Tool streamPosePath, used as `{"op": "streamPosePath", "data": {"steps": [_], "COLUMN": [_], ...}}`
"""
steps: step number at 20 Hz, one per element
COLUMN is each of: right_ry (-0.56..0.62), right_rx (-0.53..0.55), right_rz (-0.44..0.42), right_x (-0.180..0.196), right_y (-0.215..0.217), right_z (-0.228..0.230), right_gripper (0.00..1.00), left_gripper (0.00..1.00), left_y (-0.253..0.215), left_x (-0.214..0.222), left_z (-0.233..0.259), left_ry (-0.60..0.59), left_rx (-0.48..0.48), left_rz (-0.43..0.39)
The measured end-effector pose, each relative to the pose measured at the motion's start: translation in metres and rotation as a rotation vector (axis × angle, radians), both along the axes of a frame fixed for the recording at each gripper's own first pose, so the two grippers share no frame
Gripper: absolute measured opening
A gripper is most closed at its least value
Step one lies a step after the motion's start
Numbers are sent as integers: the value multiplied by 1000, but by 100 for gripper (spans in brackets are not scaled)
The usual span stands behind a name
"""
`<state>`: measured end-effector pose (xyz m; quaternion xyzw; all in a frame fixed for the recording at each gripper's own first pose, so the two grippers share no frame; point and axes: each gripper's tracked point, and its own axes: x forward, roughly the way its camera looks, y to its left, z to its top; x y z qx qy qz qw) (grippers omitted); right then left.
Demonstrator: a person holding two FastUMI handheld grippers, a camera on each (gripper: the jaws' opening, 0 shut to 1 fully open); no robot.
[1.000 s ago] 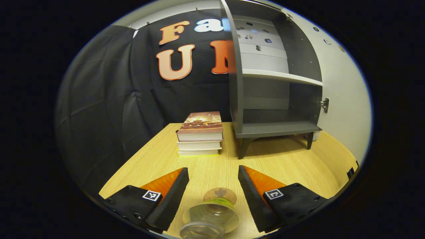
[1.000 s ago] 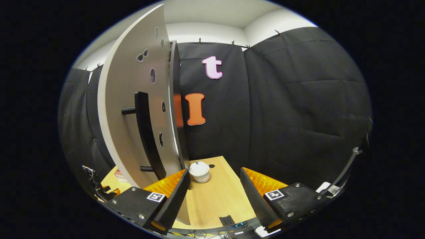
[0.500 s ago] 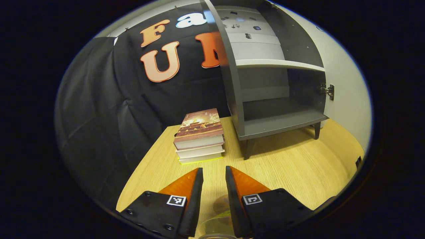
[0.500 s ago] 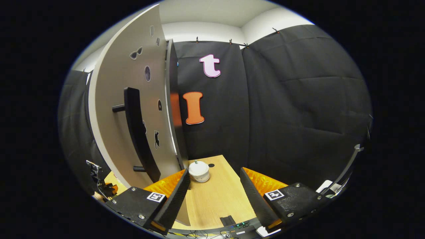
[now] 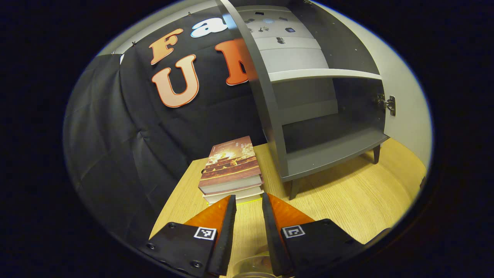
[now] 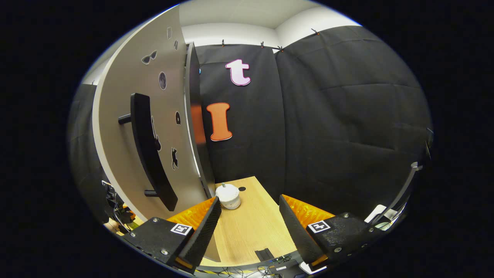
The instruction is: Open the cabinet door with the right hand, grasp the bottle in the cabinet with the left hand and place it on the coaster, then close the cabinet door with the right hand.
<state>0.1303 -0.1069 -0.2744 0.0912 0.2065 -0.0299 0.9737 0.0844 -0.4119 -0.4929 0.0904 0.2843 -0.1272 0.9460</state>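
My left gripper has its fingers drawn close together, low over the wooden table. The clear glass bottle shows between the finger bases at the bottom edge, pinched near its top. Ahead to the right stands the grey cabinet with its door swung wide and both shelves bare. My right gripper is open with nothing between its fingers. It sits just right of the open white door, and the black bar handle is up to its left. One fingertip is near the door's lower edge.
Three stacked books lie just beyond my left fingertips, left of the cabinet's legs. A small white lidded pot stands on the table past the door's edge. Cables and small devices hang below the table's near edge.
My left fingers went from wide open to close together around the bottle's top. The left view then moved nearer the books and cabinet, and the coaster dropped from sight. The right gripper drifted slightly.
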Motion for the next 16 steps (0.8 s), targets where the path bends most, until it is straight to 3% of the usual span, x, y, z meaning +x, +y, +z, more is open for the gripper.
{"op": "streamPosePath", "data": {"steps": [2,4,7,10,13,14,16], "right_ry": [5,10,18,21,20,20,21], "right_rx": [-5,-6,-2,2,4,6,8], "right_rz": [-1,-1,-3,-1,2,3,2], "right_x": [2,3,3,3,4,4,4], "right_y": [1,2,4,7,9,9,11], "right_z": [-1,-3,-6,-7,-7,-7,-7], "right_gripper": [99,99,99,99,99,94,94], "left_gripper": [48,52,45,53,55,54,55], "left_y": [-1,1,2,4,5,6,4], "left_x": [1,5,3,1,0,0,0], "left_z": [-9,-7,-6,-7,-5,-4,0], "left_ry": [22,7,10,15,13,10,-1], "left_rx": [-15,-14,-10,-6,-3,-3,-5], "left_rz": [14,19,21,24,20,19,12]}}
